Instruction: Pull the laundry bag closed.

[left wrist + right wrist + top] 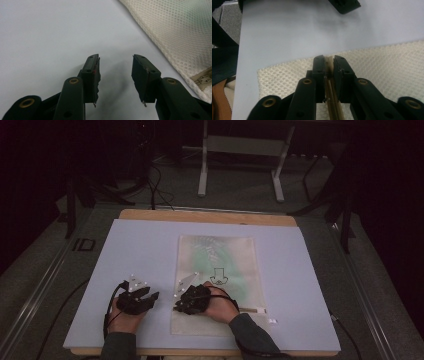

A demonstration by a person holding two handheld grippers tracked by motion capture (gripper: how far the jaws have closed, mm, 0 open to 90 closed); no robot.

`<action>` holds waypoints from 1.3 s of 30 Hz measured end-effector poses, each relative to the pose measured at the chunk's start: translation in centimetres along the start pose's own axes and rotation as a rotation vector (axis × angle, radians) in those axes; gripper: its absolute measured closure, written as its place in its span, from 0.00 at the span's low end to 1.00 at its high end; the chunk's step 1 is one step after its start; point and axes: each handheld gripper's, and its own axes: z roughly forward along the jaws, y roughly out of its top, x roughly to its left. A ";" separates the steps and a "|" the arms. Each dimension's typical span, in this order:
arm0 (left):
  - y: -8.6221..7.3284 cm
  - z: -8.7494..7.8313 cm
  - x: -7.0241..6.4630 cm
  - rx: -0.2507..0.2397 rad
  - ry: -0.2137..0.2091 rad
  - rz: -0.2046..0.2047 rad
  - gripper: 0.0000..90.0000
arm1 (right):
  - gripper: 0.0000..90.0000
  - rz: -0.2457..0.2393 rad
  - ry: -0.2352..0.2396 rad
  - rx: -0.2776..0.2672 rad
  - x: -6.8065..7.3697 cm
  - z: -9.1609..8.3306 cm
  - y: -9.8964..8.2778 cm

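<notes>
Two grippers: right gripper nearly closed astride the mesh bag's half-hidden zipper; left gripper open, empty.

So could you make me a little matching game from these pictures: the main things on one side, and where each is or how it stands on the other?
Things:
1. left gripper
2. right gripper
3. mesh bag
4. mat

States:
a. pale lilac sheet covering the wooden table
b. jaws nearly shut around the zipper strip
c. jaws apart over bare sheet, nothing between them
d. cream, lying flat, with a small black drawing

Pairs: 1-c, 2-b, 3-d, 4-a
</notes>
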 end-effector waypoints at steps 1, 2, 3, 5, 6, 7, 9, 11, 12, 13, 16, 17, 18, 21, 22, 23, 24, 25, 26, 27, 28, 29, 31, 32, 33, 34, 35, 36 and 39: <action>0.0 0.0 0.0 -0.001 -0.003 -0.001 0.64 | 0.88 0.006 0.000 0.004 0.0 0.1 -0.1; 0.0 0.0 0.0 -0.001 -0.006 0.000 0.64 | 0.87 0.019 0.011 0.016 -0.1 0.2 -0.4; 0.0 0.0 0.0 -0.001 -0.010 -0.001 0.64 | 0.87 0.019 0.011 0.016 -0.1 0.2 -0.4; 0.0 0.0 -0.1 0.001 -0.015 0.003 0.64 | 0.87 0.027 0.019 0.016 -0.2 0.5 -0.6; 0.0 0.0 -0.1 0.001 -0.019 0.004 0.64 | 0.88 0.032 0.024 0.019 -0.3 0.6 -0.6; 0.0 0.0 -0.2 -0.001 -0.023 0.004 0.64 | 0.88 0.040 0.029 0.020 -0.3 0.7 -0.7; 0.1 0.0 -0.3 -0.003 -0.029 0.003 0.64 | 0.89 0.046 0.037 0.019 -0.4 0.8 -0.7; 0.1 0.0 -0.3 -0.009 -0.041 -0.001 0.65 | 0.89 0.054 0.045 0.021 -0.5 1.0 -0.7; 0.1 -0.1 -0.4 -0.011 -0.046 -0.001 0.65 | 0.90 0.063 0.053 0.018 -0.6 1.0 -0.7; 0.1 -0.1 -0.5 -0.011 -0.051 0.000 0.65 | 0.90 0.073 0.059 0.015 -0.7 1.0 -0.8; 0.1 -0.1 -0.8 -0.006 -0.052 0.016 0.67 | 0.91 0.086 0.073 0.009 -0.9 1.0 -1.0; 0.1 -0.1 -0.9 -0.006 -0.056 0.021 0.67 | 0.91 0.086 0.073 0.009 -0.9 1.0 -1.0; 0.1 -0.1 -1.0 -0.006 -0.060 0.022 0.67 | 0.91 0.083 0.072 0.008 -0.9 1.0 -1.0; 0.2 -0.1 -1.2 -0.009 -0.071 0.026 0.69 | 0.91 0.063 0.059 0.022 -0.7 1.0 -0.8; 0.2 -0.1 -1.3 -0.010 -0.075 0.028 0.70 | 0.91 0.057 0.054 0.024 -0.6 1.1 -0.7; 0.2 -0.1 -1.4 -0.010 -0.079 0.029 0.70 | 0.91 0.054 0.050 0.028 -0.5 1.1 -0.7; 0.2 -0.1 -1.4 -0.012 -0.086 0.026 0.71 | 0.91 0.043 0.043 0.032 -0.4 1.1 -0.6; 0.2 -0.1 -1.4 -0.013 -0.092 0.027 0.71 | 0.91 0.043 0.043 0.032 -0.4 1.1 -0.6; 0.2 -0.1 -1.5 -0.016 -0.093 0.029 0.72 | 0.91 0.040 0.037 0.033 -0.3 1.1 -0.6; 0.2 -0.1 -1.6 -0.016 -0.095 0.034 0.72 | 0.91 0.032 0.035 0.031 -0.3 1.1 -0.7; 0.3 -0.1 -1.7 -0.017 -0.096 0.037 0.73 | 0.91 0.029 0.029 0.029 -0.2 1.1 -0.7; 0.3 -0.1 -1.8 -0.019 -0.098 0.039 0.75 | 0.91 0.021 0.021 0.029 -0.1 1.1 -0.7; 0.3 -0.1 -1.9 -0.020 -0.107 0.043 0.79 | 0.91 0.015 0.013 0.021 0.0 1.1 -0.8; 0.3 -0.1 -1.9 -0.021 -0.113 0.046 0.81 | 0.91 0.010 0.010 0.021 0.1 1.1 -0.8; 0.3 -0.1 -1.9 -0.022 -0.118 0.049 0.81 | 0.91 0.010 0.010 0.021 0.1 1.1 -0.8; 0.3 -0.1 -2.0 -0.023 -0.123 0.048 0.83 | 0.91 0.007 0.008 0.020 0.1 1.1 -0.8; 0.4 -0.1 -2.0 -0.025 -0.129 0.048 0.84 | 0.91 0.005 0.005 0.024 0.1 1.0 -0.8; 0.4 -0.1 -2.0 -0.025 -0.129 0.048 0.86 | 0.91 0.005 0.005 0.024 0.1 1.0 -0.8; 0.4 0.0 -2.2 -0.016 -0.157 0.049 0.92 | 0.91 0.003 0.003 0.022 0.1 1.0 -0.9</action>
